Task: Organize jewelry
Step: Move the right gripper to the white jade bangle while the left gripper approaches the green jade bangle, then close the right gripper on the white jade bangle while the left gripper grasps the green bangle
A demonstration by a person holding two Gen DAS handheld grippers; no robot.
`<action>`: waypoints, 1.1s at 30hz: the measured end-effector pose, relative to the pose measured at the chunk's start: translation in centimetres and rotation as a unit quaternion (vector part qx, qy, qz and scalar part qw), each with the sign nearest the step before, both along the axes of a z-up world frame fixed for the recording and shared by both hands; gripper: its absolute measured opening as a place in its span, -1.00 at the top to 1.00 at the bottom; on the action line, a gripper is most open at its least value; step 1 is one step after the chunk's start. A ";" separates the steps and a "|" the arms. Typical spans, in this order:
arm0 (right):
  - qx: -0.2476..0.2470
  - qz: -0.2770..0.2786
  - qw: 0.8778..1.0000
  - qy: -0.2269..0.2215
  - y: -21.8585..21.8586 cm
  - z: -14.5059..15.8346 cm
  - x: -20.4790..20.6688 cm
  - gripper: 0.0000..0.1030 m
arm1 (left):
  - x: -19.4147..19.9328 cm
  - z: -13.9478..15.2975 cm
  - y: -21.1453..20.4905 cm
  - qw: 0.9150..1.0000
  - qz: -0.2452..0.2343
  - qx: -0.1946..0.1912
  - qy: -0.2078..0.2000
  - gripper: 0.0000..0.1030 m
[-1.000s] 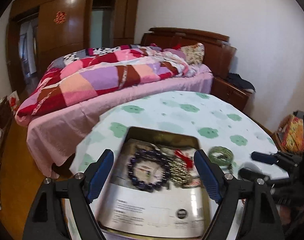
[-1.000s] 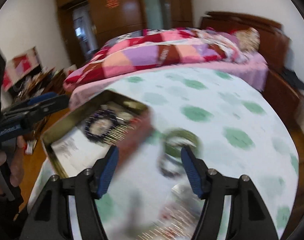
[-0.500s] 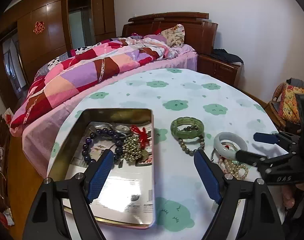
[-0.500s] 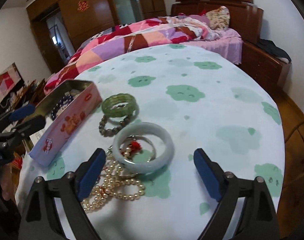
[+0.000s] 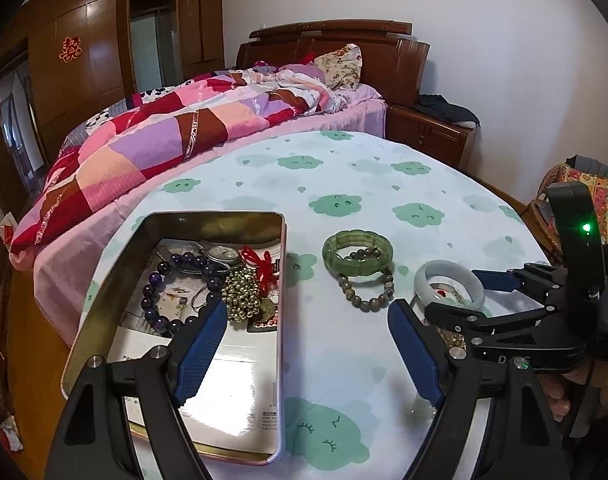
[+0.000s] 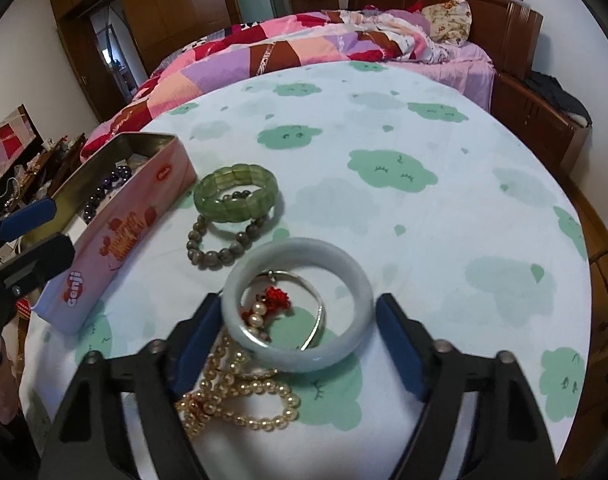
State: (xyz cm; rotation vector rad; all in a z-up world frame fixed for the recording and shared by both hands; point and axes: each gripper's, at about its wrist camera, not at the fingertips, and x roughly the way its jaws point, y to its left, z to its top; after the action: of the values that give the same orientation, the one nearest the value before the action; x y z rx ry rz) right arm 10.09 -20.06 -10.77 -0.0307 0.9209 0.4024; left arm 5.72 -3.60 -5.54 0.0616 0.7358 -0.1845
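An open pink tin [image 5: 282,320] [image 6: 116,236] lies on the table's left, holding a purple bead bracelet [image 5: 160,280], gold beads [image 5: 240,296] and a watch [image 5: 224,255]. Right of it lie a green stone bracelet [image 5: 356,250] [image 6: 236,192], a brown bead bracelet [image 5: 368,300] [image 6: 216,248], a pale jade bangle [image 5: 450,284] [image 6: 298,304] and a pearl strand [image 6: 240,396]. My left gripper [image 5: 308,348] is open over the tin's right edge. My right gripper [image 6: 298,344] is open with a finger on each side of the jade bangle.
The round table has a white cloth with green clouds [image 6: 424,160]. A bed with a patchwork quilt [image 5: 184,132] stands behind it. A wooden nightstand [image 5: 428,136] is at the back right. A thin silver bangle [image 6: 316,308] and a red knot charm [image 6: 276,296] lie inside the jade bangle.
My right gripper has come forward and down until its fingers flank the jade bangle, narrowing a little. My left gripper has shifted slightly right over the tin's edge.
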 end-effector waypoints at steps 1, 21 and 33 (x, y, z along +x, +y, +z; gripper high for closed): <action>0.000 0.000 1.000 -0.001 -0.1 0.0 -0.1 -0.52 | 0.1 -0.1 -0.1 1.000 0.000 0.000 0.001 -0.60; 0.017 -0.065 0.996 -0.052 -1.6 1.3 -1.0 -0.50 | 2.9 -0.3 -4.3 0.998 -0.045 0.033 -0.003 -0.58; 0.023 -0.079 0.996 -0.047 -2.1 1.3 -0.7 -0.50 | 6.9 -3.3 -7.2 0.992 -0.099 0.063 0.049 0.11</action>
State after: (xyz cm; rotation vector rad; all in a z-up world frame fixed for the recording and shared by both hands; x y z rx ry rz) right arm 9.40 -22.17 -9.52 0.0645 0.8145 0.2738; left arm 12.57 -10.82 -8.85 0.2471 0.8390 -0.3332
